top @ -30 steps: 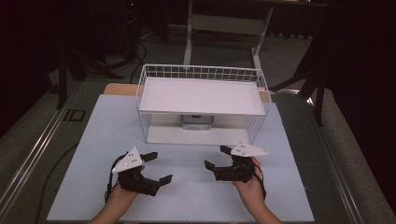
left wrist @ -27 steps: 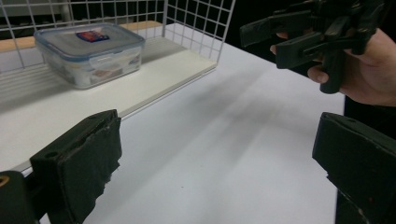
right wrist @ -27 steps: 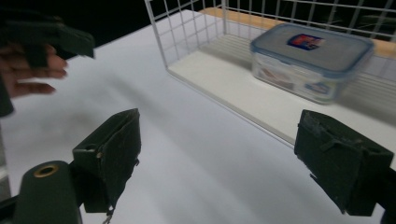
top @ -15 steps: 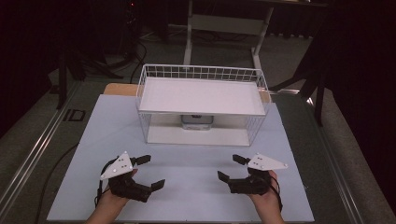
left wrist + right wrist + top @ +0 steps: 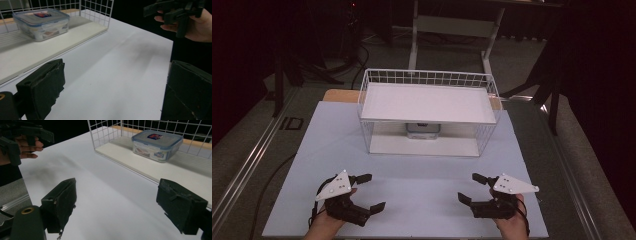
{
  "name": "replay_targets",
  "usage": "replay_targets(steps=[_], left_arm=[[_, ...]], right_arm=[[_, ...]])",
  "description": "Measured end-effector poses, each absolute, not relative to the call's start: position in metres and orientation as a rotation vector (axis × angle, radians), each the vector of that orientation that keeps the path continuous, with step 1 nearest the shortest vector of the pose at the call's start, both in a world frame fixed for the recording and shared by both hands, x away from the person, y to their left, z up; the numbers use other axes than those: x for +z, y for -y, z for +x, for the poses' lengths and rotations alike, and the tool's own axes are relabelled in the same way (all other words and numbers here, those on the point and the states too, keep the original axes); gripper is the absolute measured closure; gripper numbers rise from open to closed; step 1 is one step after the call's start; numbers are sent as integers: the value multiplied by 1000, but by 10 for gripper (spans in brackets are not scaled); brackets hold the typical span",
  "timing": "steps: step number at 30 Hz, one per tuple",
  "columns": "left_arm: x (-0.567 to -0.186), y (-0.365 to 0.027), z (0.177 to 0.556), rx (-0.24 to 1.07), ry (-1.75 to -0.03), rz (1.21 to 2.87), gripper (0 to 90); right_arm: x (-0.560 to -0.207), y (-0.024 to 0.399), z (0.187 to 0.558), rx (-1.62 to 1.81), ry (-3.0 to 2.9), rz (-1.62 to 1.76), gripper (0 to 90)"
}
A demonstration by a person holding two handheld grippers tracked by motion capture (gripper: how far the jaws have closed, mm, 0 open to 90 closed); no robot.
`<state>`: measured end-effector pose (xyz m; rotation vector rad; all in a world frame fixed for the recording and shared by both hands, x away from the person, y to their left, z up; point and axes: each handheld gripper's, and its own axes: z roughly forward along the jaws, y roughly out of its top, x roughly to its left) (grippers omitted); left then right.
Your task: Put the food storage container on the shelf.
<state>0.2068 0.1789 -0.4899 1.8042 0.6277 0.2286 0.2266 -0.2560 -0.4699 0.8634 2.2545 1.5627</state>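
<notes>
Fingers [image 5: 371,176] of left gripper [image 5: 367,191] and of right gripper [image 5: 472,188] spread wide and empty over the bench [image 5: 422,170] from above, well short of lidded container [image 5: 423,130] on the wire rack's [image 5: 428,77] lower shelf. From left gripper view, container [image 5: 41,23] far ahead, left of fingers [image 5: 42,82]; from right gripper view, up right behind mesh, so likely to snag wire or top shelf if reached carelessly.
</notes>
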Motion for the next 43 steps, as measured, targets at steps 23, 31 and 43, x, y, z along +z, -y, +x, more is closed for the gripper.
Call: replay_targets(steps=[23, 31, 43], left_arm=[[-509, -192, 204, 251, -637, 1781, 24], [-511, -197, 208, 264, -662, 1753, 24], [-513, -192, 206, 261, -661, 1766, 24]], right_arm=[[-493, 294, 225, 1554, -2291, 831, 152], [-500, 291, 226, 1545, -2321, 825, 158], [-508, 297, 234, 1511, -2287, 890, 158]])
